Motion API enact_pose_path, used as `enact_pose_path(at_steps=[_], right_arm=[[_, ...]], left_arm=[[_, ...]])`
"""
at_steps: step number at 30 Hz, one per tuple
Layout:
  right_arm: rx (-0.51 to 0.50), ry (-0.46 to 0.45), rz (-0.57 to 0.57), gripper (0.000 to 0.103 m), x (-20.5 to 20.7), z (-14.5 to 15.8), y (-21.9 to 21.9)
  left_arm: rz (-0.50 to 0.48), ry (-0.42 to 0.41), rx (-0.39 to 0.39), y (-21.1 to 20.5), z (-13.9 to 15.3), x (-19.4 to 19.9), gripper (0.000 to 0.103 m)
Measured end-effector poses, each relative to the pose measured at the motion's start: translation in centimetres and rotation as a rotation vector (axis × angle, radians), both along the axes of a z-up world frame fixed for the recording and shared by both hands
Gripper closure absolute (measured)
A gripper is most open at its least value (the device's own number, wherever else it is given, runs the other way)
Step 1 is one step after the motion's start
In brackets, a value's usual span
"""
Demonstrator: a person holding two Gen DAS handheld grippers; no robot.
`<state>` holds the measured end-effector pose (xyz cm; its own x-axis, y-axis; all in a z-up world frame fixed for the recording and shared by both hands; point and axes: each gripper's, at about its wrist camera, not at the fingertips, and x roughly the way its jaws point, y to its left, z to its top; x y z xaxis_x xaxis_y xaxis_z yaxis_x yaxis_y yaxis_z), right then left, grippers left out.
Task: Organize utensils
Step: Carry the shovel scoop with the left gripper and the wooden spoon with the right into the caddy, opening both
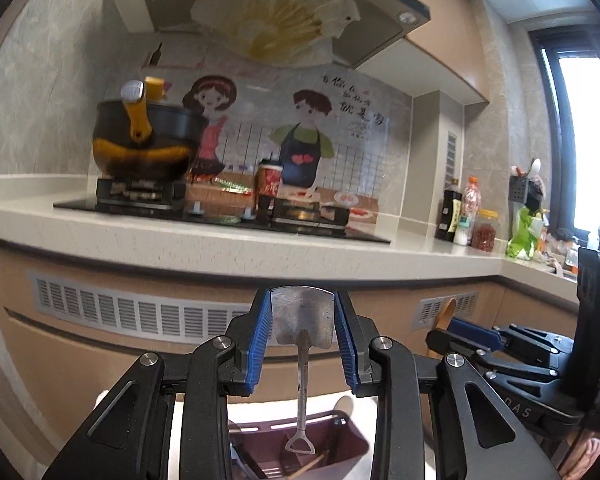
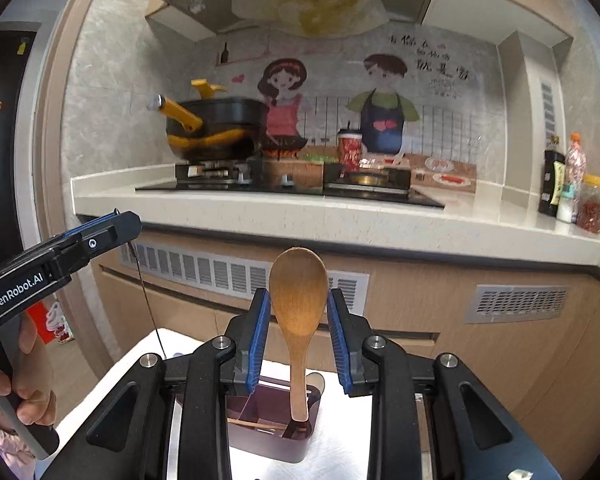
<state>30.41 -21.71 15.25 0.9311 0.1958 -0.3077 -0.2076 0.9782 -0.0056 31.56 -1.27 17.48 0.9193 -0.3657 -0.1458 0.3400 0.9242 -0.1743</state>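
My left claw (image 1: 303,322) closed on the metal spatula (image 1: 302,322), my right claw (image 2: 299,320) part open around the wooden spoon (image 2: 299,308), contact unclear, both handles down in the maroon holder (image 2: 270,436)

Daylight floods in from the window (image 1: 580,128) far to the right of my left tool, blowing out there; the white surface (image 2: 340,456) under my right tool glares. Both views bend strongly at the dark edges, and the pot (image 1: 144,140) looks smeared
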Motion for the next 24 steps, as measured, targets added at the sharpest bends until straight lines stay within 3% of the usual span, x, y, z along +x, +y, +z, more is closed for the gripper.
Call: enact_pose_path(at_steps=[7,13,16,18,24], right_arm=[[0.027,0.111,0.025,0.077,4.9,-4.4,1.1],[0.024,0.226,0.024,0.076,7.5,-8.9,1.7],[0.009,0.326,0.040,0.063,8.6,-11.4,2.2],[0.011,0.361,0.030,0.044,8.8,-12.6,2.3],[-0.032,0.383,0.012,0.042,7.1,-14.2,1.9]], left_arm=[[-0.005,0.095,-0.004,0.0,-4.5,4.0,0.070],[-0.021,0.242,0.011,-0.6,-9.6,6.9,0.070],[-0.033,0.335,0.022,-1.1,-12.2,8.2,0.067],[-0.034,0.384,0.023,-1.2,-13.5,8.6,0.054],[0.019,0.418,0.031,0.3,-14.5,6.0,0.051]])
